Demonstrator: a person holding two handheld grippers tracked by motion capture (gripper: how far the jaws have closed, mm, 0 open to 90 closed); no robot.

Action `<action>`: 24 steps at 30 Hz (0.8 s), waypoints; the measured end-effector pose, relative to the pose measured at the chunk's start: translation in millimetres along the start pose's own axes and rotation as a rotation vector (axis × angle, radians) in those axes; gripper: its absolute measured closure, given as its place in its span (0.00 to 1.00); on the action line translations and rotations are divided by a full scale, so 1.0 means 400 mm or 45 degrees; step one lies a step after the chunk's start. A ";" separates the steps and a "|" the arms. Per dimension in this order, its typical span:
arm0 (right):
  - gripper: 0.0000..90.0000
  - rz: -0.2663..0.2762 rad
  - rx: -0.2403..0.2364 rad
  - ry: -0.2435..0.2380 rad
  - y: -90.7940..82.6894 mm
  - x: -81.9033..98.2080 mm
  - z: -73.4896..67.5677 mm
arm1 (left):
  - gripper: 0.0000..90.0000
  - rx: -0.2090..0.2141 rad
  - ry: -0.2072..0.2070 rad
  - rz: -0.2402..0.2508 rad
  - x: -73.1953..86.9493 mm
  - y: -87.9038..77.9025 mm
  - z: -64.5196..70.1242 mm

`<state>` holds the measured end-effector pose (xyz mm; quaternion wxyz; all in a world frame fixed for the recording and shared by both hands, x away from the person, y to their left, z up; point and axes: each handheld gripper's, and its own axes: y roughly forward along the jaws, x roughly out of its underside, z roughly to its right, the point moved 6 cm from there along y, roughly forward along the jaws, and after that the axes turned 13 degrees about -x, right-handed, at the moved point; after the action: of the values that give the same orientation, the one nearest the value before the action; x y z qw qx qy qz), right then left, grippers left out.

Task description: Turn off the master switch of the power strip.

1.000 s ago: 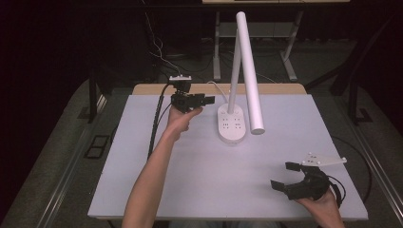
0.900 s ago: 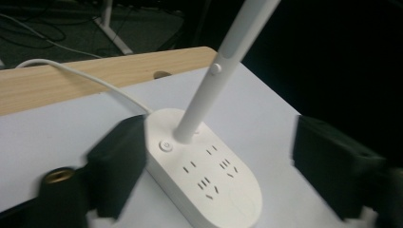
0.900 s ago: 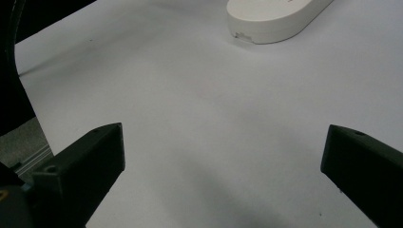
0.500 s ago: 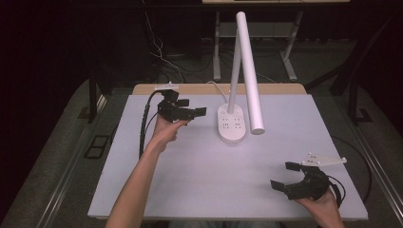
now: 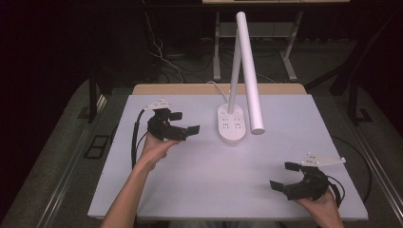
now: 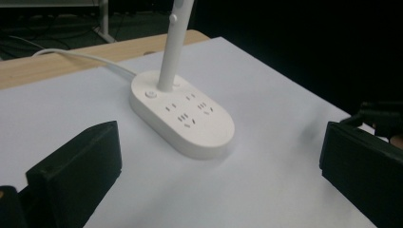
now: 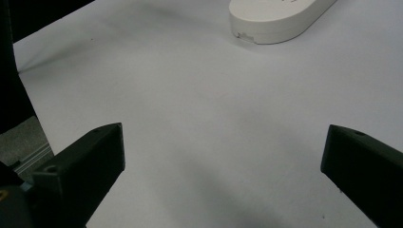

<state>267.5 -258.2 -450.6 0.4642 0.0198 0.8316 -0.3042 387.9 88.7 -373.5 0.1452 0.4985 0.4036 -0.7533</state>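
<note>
Seen from the high view, left tongs [image 5: 183, 122] sit at the tabletop's [image 5: 199, 185] left-middle, jaws spread, empty, aimed at the lamp [image 5: 233, 124]. Their jaws have just been opening, nothing between them. Right tongs [image 5: 291, 176] rest near the front right corner, jaws spread, empty, well apart from the lamp. Lamp base stands right of centre toward the far edge; stem upright, white tube head slanting down over the base's right side. Cable runs off the back over a bare wooden strip [image 5: 190, 89].

Left gripper view: lamp [image 6: 183, 116] base close up, just beyond the spread jaws, not touching either. Adds detail the high view lacks: socket holes and a round button on the base top, cord leaving to the left across the wood strip [image 6: 57, 66]. Right tongs [image 6: 385, 116] partly visible at the right edge.

Right gripper view: jaws wide apart over bare white tabletop [image 7: 204, 118]; one end of the lamp [image 7: 278, 19] base at the top, well off. Tabletop's edge and grey floor [image 7: 23, 137] at left.

Surface: white sheet, matte, uncluttered. Room: dark, desk legs and cables [image 5: 161, 57] behind, grey floor around.
</note>
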 end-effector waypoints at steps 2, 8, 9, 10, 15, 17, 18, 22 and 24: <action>0.00 0.000 -0.001 -0.001 0.000 0.000 0.000 | 0.00 0.001 0.001 -0.001 0.014 -0.010 0.002; 0.00 -0.001 0.001 -0.002 0.002 -0.001 -0.001 | 0.00 0.000 -0.004 0.002 0.056 -0.045 0.011; 0.00 -0.002 0.002 0.001 0.003 -0.001 -0.001 | 0.00 0.001 -0.009 0.010 0.064 -0.052 0.013; 0.00 -0.003 0.001 -0.001 0.003 -0.001 -0.002 | 0.00 0.001 -0.014 0.012 0.074 -0.057 0.015; 0.00 -0.003 -0.001 -0.009 0.005 -0.001 -0.004 | 0.00 0.003 -0.008 -0.012 0.138 -0.073 0.029; 0.00 -0.002 0.000 -0.008 0.005 -0.001 -0.004 | 0.00 0.007 -0.014 -0.023 0.160 -0.079 0.032; 0.00 -0.002 0.001 -0.008 0.005 -0.001 -0.004 | 0.00 0.004 -0.016 -0.026 0.169 -0.082 0.033; 0.00 -0.003 -0.001 -0.002 0.007 -0.001 -0.006 | 0.00 -0.005 -0.043 -0.029 0.203 -0.106 0.043; 0.00 -0.006 -0.003 -0.004 0.009 -0.001 -0.006 | 0.00 -0.009 -0.048 -0.027 0.219 -0.119 0.047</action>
<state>266.9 -253.9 -451.1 0.4649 0.0166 0.8312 -0.3044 306.0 120.6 -424.3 0.1466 0.4793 0.4085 -0.7628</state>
